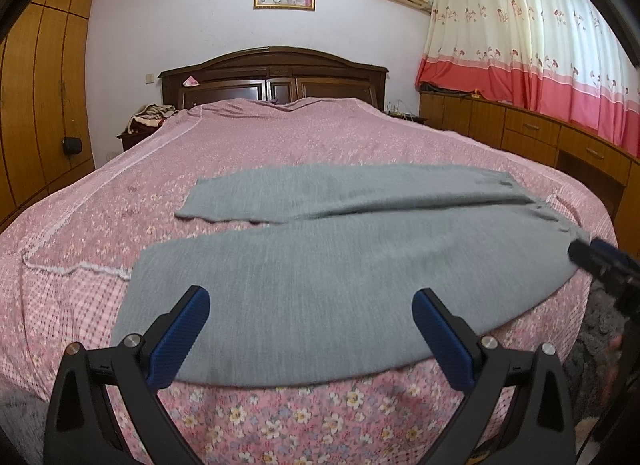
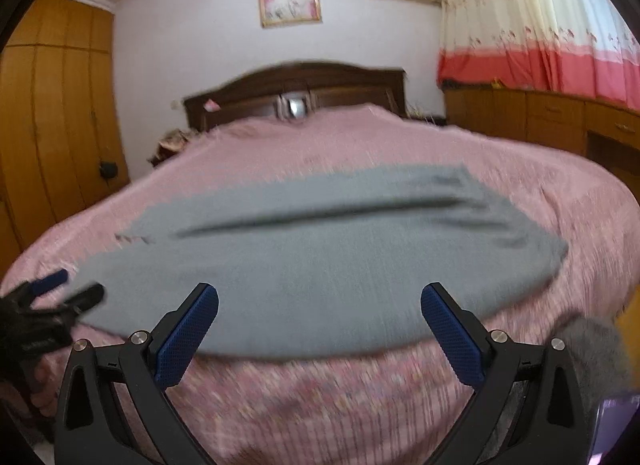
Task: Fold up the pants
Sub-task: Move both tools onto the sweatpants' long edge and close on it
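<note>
Grey pants [image 1: 320,265] lie flat across the near end of a pink floral bed, legs pointing left, waist at the right. They also show, blurred, in the right wrist view [image 2: 320,257]. My left gripper [image 1: 310,305] is open and empty, hovering just above the near leg at the bed's front edge. My right gripper [image 2: 320,301] is open and empty over the near edge of the pants toward the waist. The right gripper shows at the waist end in the left wrist view [image 1: 600,261]. The left gripper shows at the leg end in the right wrist view [image 2: 68,289].
The bed [image 1: 280,137] has a dark wooden headboard [image 1: 276,77] at the far end. A wooden wardrobe [image 1: 40,105] stands at the left. Low wooden cabinets [image 1: 540,133] under pink and cream curtains run along the right. A bedside table with clothes [image 1: 148,117] stands at the far left.
</note>
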Demonstrator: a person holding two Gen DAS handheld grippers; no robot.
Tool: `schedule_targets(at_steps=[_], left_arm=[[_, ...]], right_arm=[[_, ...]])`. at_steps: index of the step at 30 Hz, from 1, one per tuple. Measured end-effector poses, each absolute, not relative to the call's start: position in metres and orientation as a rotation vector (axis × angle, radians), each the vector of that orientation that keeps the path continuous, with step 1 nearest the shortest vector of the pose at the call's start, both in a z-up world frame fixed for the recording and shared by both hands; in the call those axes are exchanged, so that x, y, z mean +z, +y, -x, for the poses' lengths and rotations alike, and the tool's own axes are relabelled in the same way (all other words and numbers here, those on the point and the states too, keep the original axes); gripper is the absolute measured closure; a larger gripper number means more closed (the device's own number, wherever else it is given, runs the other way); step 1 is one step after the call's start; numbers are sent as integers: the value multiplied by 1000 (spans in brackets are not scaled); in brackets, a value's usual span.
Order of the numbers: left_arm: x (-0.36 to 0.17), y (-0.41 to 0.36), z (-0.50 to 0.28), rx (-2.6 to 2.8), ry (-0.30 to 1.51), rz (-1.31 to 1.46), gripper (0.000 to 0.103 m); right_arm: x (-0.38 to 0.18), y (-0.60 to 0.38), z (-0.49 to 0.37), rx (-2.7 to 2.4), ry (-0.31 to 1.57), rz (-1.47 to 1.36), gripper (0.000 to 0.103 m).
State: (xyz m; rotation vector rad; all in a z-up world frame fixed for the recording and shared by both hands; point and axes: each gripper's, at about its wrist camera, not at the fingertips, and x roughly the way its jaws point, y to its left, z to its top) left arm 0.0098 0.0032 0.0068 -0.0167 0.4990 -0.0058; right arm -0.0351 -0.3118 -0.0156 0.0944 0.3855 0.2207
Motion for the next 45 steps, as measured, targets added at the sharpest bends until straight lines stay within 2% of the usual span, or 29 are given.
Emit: schedule_targets(at_steps=[5, 10, 13, 19, 28, 32, 38, 45], left_arm=[[16, -2, -24, -28, 508, -27, 0], [24, -10, -42, -42, 498, -98, 0], [34, -10, -58, -74, 501, -99, 0], [56, -5, -92, -211, 526, -51, 0], [82, -8, -163, -181, 519, -280, 0], [84, -18, -198, -177, 491, -486, 0], [72, -35, -252, -290, 562, -702, 0], [44, -47, -317, -466, 712, -746, 9]], right_arm=[[9, -313, 23, 286, 363, -127, 0], [30, -336, -21, 380, 528, -114, 0], [44, -366, -43, 432, 542, -111, 0], [70, -400, -113, 475, 611, 159, 0], [44, -368, -183, 655, 734, 617, 0], [30, -352, -193, 781, 755, 748, 0], [22, -346, -236, 893, 833, 780, 0], [20, -340, -312, 915, 894, 827, 0]])
